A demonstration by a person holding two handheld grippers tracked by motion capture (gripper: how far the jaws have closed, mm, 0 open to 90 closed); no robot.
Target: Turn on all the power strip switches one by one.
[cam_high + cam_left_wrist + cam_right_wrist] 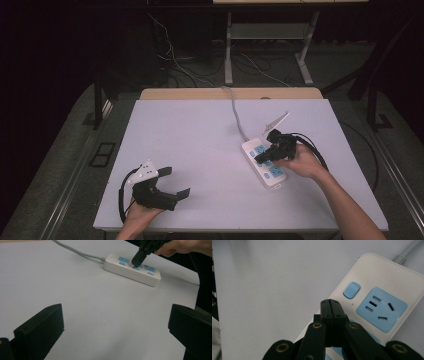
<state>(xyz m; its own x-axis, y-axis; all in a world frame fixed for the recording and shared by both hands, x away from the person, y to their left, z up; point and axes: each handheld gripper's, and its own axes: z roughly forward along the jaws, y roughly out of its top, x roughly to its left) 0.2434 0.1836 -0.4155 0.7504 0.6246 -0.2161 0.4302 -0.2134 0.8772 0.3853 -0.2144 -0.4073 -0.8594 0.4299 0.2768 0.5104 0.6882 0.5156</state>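
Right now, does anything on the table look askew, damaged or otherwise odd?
Nothing looks damaged or spilled. The white power strip lies at a slant to the table edges, its grey cord trailing to the far side. The right gripper, jaws shut, has its tip on a blue switch. The left gripper rests open.

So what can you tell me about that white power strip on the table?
The power strip is a long white plastic block with light-blue sockets and small blue switches, lying flat at the table's right side. A grey cable leaves its far end. The shut right gripper presses its tip down on a middle switch.
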